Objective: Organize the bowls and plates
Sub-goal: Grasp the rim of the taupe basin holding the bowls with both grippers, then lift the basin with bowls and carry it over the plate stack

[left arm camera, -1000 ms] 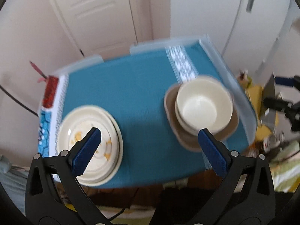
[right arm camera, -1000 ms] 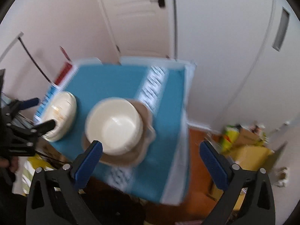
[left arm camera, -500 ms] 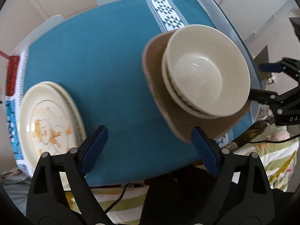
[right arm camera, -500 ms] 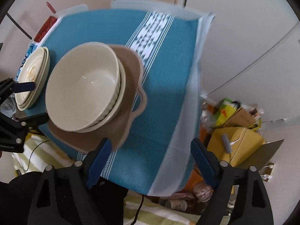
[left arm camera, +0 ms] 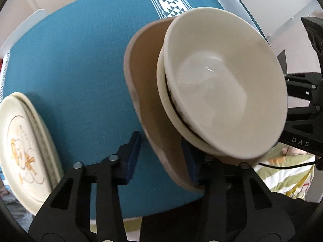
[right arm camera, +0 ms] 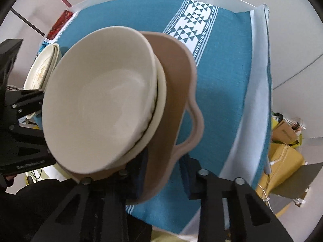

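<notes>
Two cream bowls (left arm camera: 222,84) are nested on a tan handled dish (left arm camera: 145,84) on the teal cloth. In the left wrist view my left gripper (left arm camera: 161,157) has its jaws on either side of the dish's near rim, narrowed but with a gap showing. In the right wrist view the bowls (right arm camera: 101,100) and the dish (right arm camera: 173,92) fill the middle. My right gripper (right arm camera: 163,173) straddles the dish's near rim beside its loop handle (right arm camera: 193,129), jaws likewise narrowed. A stack of cream patterned plates (left arm camera: 22,149) lies at the table's left edge.
The teal cloth (left arm camera: 80,60) has a white triangle band (right arm camera: 191,26) at the far side. Yellow boxes and clutter (right arm camera: 282,157) sit on the floor to the right of the table. Walls and doors stand behind.
Both grippers have moved in close to the dish and narrowed their jaws around its near rim. The dish and bowls now loom much larger in both views.
</notes>
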A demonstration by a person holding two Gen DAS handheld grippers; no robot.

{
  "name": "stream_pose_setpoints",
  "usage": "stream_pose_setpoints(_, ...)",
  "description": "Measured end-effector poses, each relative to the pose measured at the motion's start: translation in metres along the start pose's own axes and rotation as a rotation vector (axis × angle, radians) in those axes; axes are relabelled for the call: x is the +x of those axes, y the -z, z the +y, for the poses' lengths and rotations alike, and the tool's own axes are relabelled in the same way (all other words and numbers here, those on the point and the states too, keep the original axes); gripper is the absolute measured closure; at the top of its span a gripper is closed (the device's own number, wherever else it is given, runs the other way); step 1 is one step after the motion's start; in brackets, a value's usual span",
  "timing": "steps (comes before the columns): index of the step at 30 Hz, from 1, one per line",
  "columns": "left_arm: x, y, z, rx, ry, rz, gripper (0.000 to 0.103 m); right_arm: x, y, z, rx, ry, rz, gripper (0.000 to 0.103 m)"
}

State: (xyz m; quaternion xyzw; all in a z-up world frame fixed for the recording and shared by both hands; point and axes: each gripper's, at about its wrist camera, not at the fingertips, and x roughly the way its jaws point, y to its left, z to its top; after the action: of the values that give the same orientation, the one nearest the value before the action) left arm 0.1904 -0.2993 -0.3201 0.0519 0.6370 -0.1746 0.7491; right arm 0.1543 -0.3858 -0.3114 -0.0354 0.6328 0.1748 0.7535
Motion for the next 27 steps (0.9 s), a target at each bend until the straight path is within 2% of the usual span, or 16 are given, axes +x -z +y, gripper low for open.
stream_pose_setpoints(1, 0.000, 0.001, 0.000, 0.001, -0.001, -0.017, 0.075, 0.001, 0.002, -0.002, 0.003, -0.011, -0.010, 0.084)
stream_pose_setpoints(3, -0.001, 0.003, -0.003, 0.014, -0.013, -0.055, 0.080, 0.001, 0.004, 0.000, -0.004, -0.024, -0.031, 0.087)
stream_pose_setpoints(4, -0.002, 0.003, -0.005, 0.027, -0.013, -0.071, 0.086, 0.001, 0.007, 0.001, -0.009, -0.027, -0.046, 0.089)
stream_pose_setpoints(6, -0.003, 0.005, -0.011, 0.063, -0.027, -0.099, 0.091, 0.001, 0.010, 0.002, -0.012, -0.030, -0.072, 0.089)
stream_pose_setpoints(8, -0.004, 0.007, -0.017, 0.090, -0.062, -0.121, 0.091, 0.000, 0.014, 0.002, -0.012, -0.034, -0.094, 0.089)
stream_pose_setpoints(18, -0.022, 0.009, -0.014, 0.128, -0.108, -0.168, 0.091, -0.008, 0.021, -0.002, -0.016, -0.032, -0.129, 0.089)
stream_pose_setpoints(23, -0.062, 0.005, -0.004, 0.106, -0.133, -0.189, 0.091, -0.033, 0.012, 0.007, -0.046, -0.037, -0.148, 0.089)
stream_pose_setpoints(27, -0.102, 0.011, 0.018, 0.080, -0.137, -0.213, 0.091, -0.062, -0.001, 0.031, -0.070, -0.035, -0.169, 0.089)
